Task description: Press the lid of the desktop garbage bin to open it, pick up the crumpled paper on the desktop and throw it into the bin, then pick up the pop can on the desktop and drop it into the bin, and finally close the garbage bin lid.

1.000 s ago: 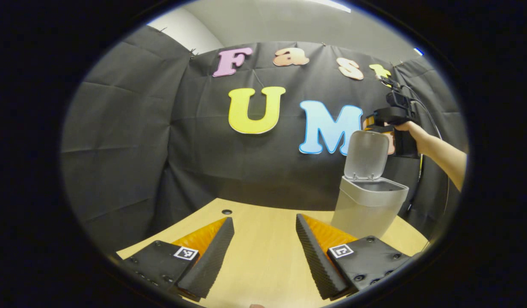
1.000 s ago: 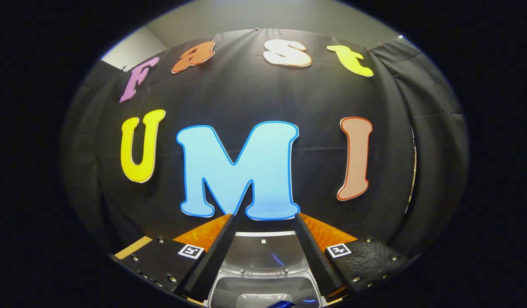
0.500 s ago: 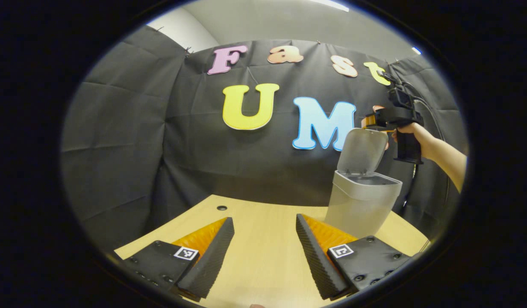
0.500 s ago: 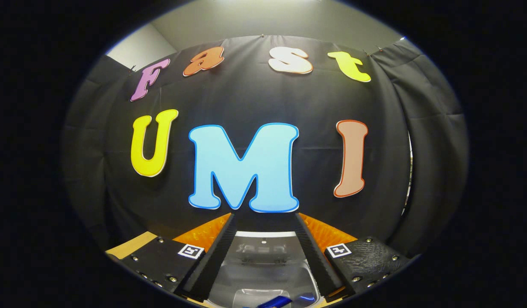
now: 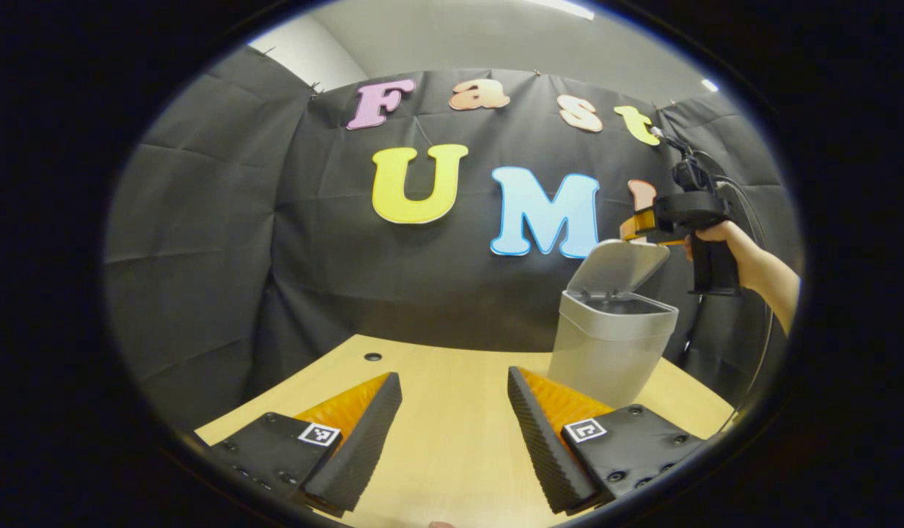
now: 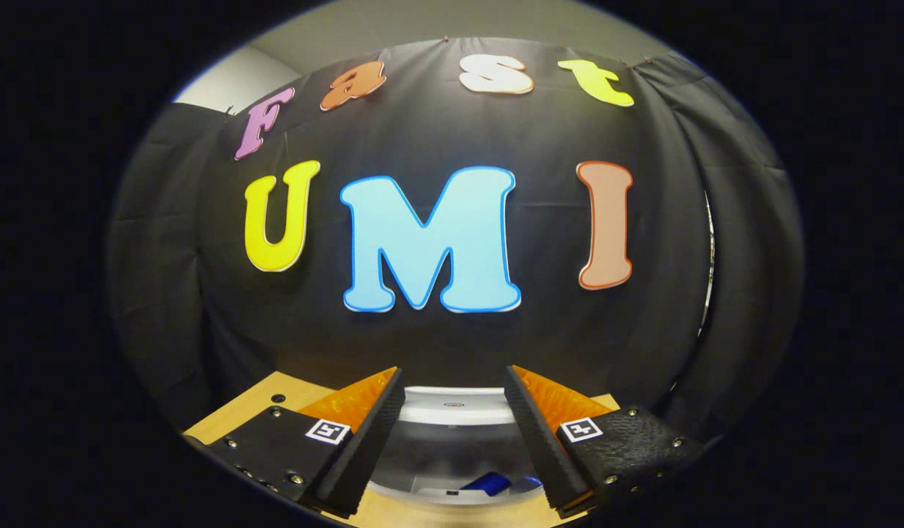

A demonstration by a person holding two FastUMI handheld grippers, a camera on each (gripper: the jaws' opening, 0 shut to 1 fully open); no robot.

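Small grey plastic garbage bin point(image 5: 611, 345) standing on the pale wooden table point(image 5: 452, 440), over on the far right part of it, close to the black cloth wall point(image 5: 224, 242). Grey flip lid point(image 5: 617, 265) tilted about halfway up, hinged at the back, top of the bin partly open. In the right gripper view, same lid point(image 6: 452, 405) seen from just above as a pale curved edge between the two fingers, with the bin's inside below it. Something shiny and blue point(image 6: 485, 483) lying down inside the bin, likely the pop can, too little of it showing to be sure. Right gripper point(image 5: 646, 226) held in a hand point(image 5: 719, 238) right above the lid's raised edge, very close to it; touching or not, hard to tell. Right gripper point(image 6: 452, 440) with its fingers wide apart and nothing pinched between them. Left gripper point(image 5: 452, 440) low over the bare table, well apart from the bin, fingers spread wide too, holding nothing. Small dark round hole point(image 5: 373, 357) in the table near the back edge, on the left. Grey wall above the black cloth.
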